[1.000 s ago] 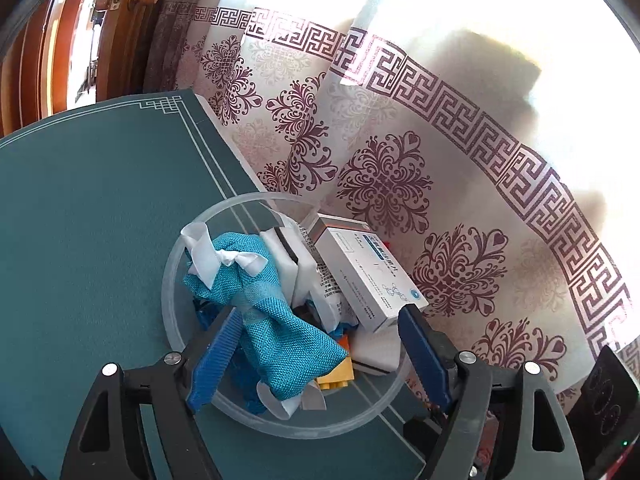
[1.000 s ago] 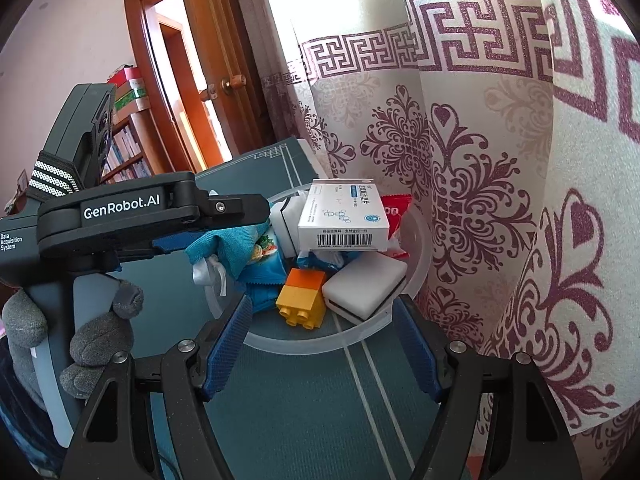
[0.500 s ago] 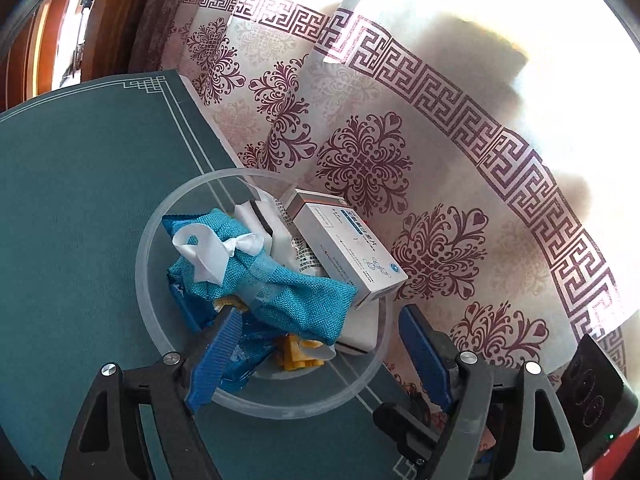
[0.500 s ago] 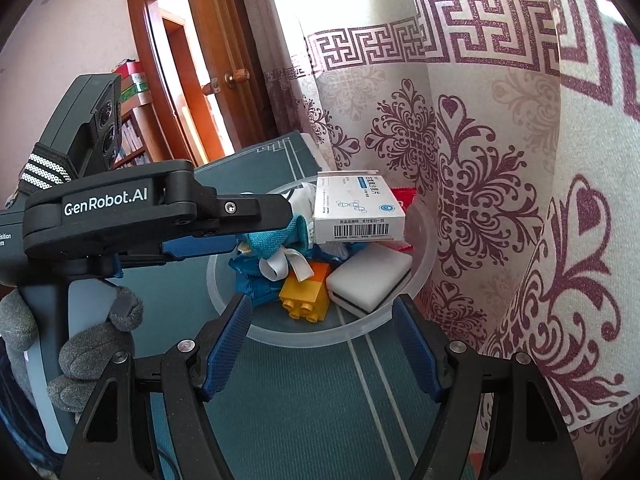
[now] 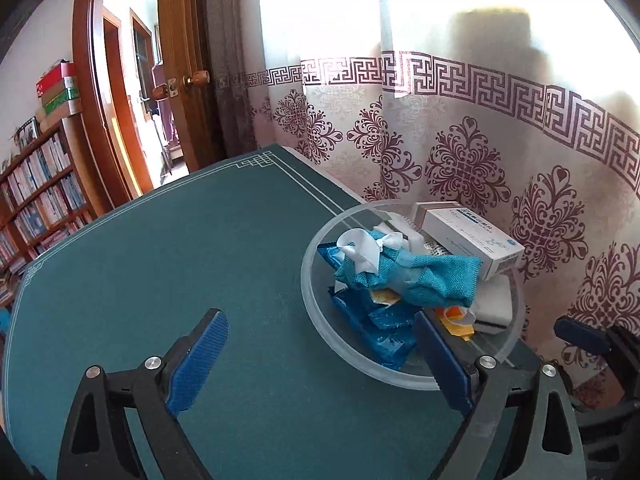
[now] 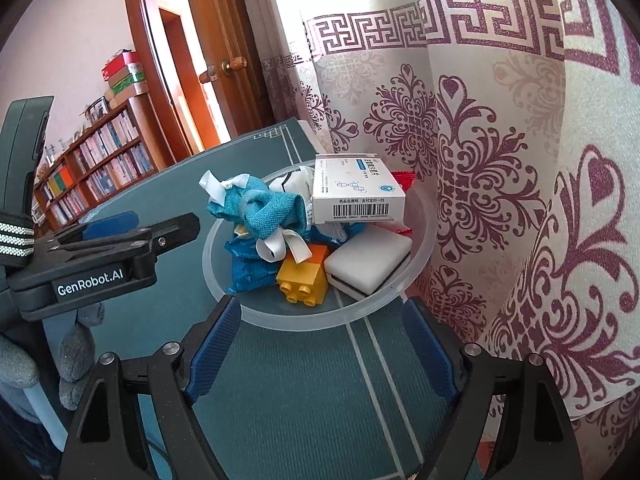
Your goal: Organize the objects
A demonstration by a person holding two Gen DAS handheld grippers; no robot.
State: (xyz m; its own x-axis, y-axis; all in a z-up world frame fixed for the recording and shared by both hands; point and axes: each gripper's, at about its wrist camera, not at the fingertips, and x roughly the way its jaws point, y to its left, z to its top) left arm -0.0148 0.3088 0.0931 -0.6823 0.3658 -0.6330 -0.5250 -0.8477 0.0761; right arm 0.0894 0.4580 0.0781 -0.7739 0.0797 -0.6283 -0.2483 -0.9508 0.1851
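A clear round bowl (image 5: 316, 312) (image 6: 304, 322) sits at the table's edge by the curtain. It holds a teal cloth pouch with a white ribbon (image 5: 408, 276) (image 6: 268, 212), a white medicine box (image 5: 472, 240) (image 6: 356, 192), blue snack packets (image 5: 376, 328) (image 6: 248, 272), a yellow-orange toy brick (image 6: 304, 276) and a white sponge (image 6: 368, 260). My left gripper (image 5: 320, 356) is open and empty, left of the bowl; it also shows in the right wrist view (image 6: 120, 232). My right gripper (image 6: 320, 348) is open and empty in front of the bowl.
The green table mat (image 5: 180, 260) spreads to the left of the bowl. A patterned curtain (image 5: 480, 140) hangs right behind the bowl. A wooden door (image 5: 188, 72) and a bookshelf (image 5: 36, 184) stand beyond the table.
My left gripper has drawn back and swung left, away from over the bowl. The teal pouch now lies in the bowl. The right gripper has barely moved.
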